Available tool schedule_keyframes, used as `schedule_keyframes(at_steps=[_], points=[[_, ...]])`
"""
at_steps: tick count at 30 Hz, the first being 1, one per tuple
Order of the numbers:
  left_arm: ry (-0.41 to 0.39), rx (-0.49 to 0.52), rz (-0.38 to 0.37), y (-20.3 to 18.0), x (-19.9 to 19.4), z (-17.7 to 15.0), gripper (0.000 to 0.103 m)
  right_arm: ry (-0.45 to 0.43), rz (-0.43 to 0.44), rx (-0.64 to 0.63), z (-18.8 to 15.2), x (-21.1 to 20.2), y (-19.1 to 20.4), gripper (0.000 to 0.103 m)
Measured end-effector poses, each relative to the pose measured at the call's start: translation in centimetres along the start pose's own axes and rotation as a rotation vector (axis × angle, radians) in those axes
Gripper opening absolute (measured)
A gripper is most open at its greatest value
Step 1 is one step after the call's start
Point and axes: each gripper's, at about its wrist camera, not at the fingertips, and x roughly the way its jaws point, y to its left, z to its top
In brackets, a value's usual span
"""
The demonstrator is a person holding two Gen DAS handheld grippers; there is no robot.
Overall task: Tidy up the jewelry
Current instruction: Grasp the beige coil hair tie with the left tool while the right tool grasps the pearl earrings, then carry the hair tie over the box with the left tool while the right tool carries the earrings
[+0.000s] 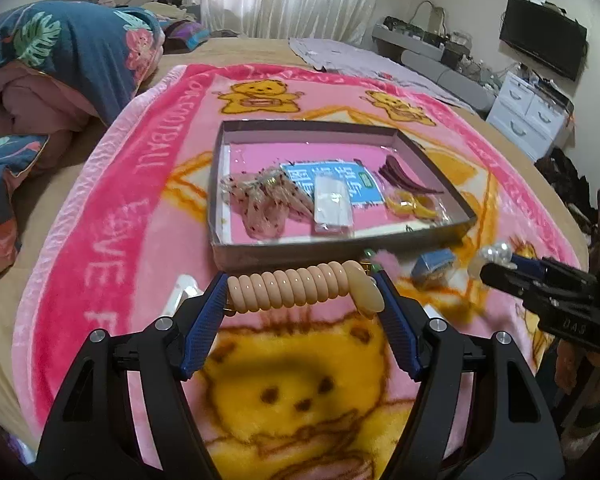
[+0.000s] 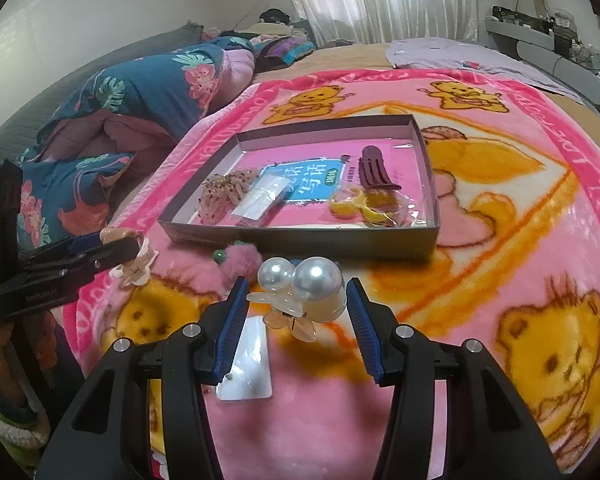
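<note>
Left wrist view is showing the left gripper [image 1: 302,290] clamping a peach spiral hair tie [image 1: 300,288] end to end between its blue pads, jaws standing fairly wide because the tie fills the gap. It is hanging over the pink bear blanket [image 1: 140,184], just short of the near wall of the shallow box [image 1: 216,184]. In the right wrist view, the right gripper [image 2: 296,302] is carrying a pearl hair clip [image 2: 300,292]; the clip is sitting against the right pad, though I cannot tell whether the left pad is touching it.

Both hands are in the carrying step, each bringing a piece toward the box, which is already holding speckled clips [image 1: 260,200], a clear packet [image 1: 332,204], a dark red clip [image 1: 404,178] and a yellow piece [image 1: 410,204].

Next, each load is needing to clear the near wall and come down on a bare patch of the box floor before the jaws part. Still waiting on the blanket by that wall are a pink pompom [image 2: 240,260], a beige claw clip [image 2: 138,266] and a white card [image 2: 246,364].
</note>
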Motion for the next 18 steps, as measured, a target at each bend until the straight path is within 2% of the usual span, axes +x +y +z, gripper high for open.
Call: schedule_keyframes(at_steps=[12,18], points=[[-0.065,-0.021,0.031,1.5,0.0,4.4,0.064,-0.039,-0.007,-0.009,2.6,-0.1,-0.2,0.049],[-0.067,-0.026,0.025,1.6,1.0,6.4,0.064,-0.055,-0.022,-0.003,3.7,0.0,-0.8,0.049]])
